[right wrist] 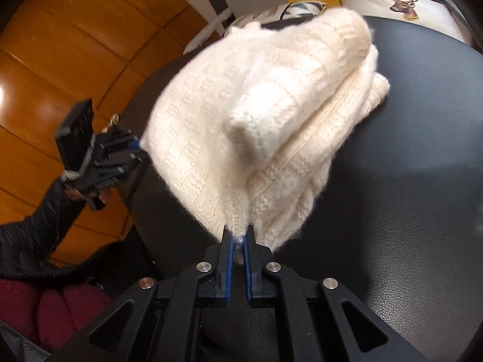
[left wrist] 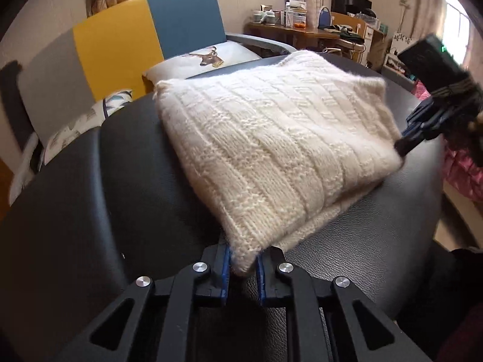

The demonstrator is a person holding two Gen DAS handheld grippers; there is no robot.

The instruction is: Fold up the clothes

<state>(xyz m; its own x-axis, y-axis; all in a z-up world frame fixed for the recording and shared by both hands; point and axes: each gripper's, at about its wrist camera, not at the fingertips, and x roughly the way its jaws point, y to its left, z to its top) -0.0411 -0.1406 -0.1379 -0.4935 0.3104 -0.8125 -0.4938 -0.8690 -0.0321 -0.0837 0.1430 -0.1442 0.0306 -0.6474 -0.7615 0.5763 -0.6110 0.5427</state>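
A folded cream knitted sweater (left wrist: 271,138) lies on a round black leather table (left wrist: 135,166). My left gripper (left wrist: 244,250) is shut on the sweater's near corner, and wool bulges between its blue pads. At the right edge of the left wrist view, my right gripper (left wrist: 403,147) pinches another corner. In the right wrist view the right gripper (right wrist: 238,230) is shut on a corner of the sweater (right wrist: 211,120), which rises slightly off the table (right wrist: 407,150). My left gripper (right wrist: 140,149) holds the fabric's left edge there.
Behind the table stands a sofa with grey, yellow and blue back panels (left wrist: 135,39) and a deer-print pillow (left wrist: 208,57). A cluttered wooden desk (left wrist: 302,30) is farther back. Pink fabric (left wrist: 462,169) lies right of the table. The person's dark sleeve (right wrist: 39,220) hangs over orange wooden floor (right wrist: 60,60).
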